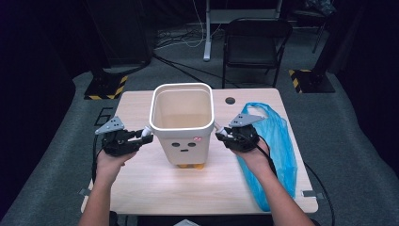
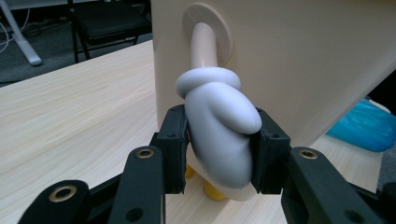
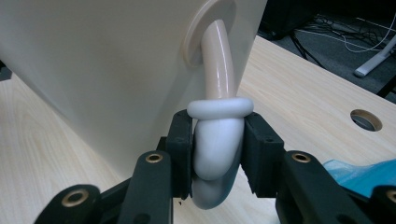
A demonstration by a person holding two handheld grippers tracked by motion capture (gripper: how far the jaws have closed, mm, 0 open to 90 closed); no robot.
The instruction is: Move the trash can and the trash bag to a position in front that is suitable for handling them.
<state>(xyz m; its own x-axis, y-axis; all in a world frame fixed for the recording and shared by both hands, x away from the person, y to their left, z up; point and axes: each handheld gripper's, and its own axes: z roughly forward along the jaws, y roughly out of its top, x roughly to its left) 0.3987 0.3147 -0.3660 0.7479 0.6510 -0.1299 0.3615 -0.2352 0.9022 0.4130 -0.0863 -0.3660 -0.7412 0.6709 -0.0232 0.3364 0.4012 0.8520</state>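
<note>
I log the table [image 1: 141,188] first: light wood, with a round hole [image 1: 230,100] near its far edge. On its right side lies a blue plastic bag [image 1: 277,146], flat and crumpled. The cream bin [image 1: 182,123] stands upright at the table's middle, open mouth up, a small face printed on its near wall, yellow feet just visible beneath. A thin arm juts from each side wall, ending in a white mitten.

My left gripper [image 1: 143,135] is level at the bin's left side, pads clamped on the left mitten [image 2: 219,135], one pad on each flank. My right gripper [image 1: 221,135] mirrors it on the right side, pads pressed on the right mitten [image 3: 217,144] just under its cuff ring.
</note>
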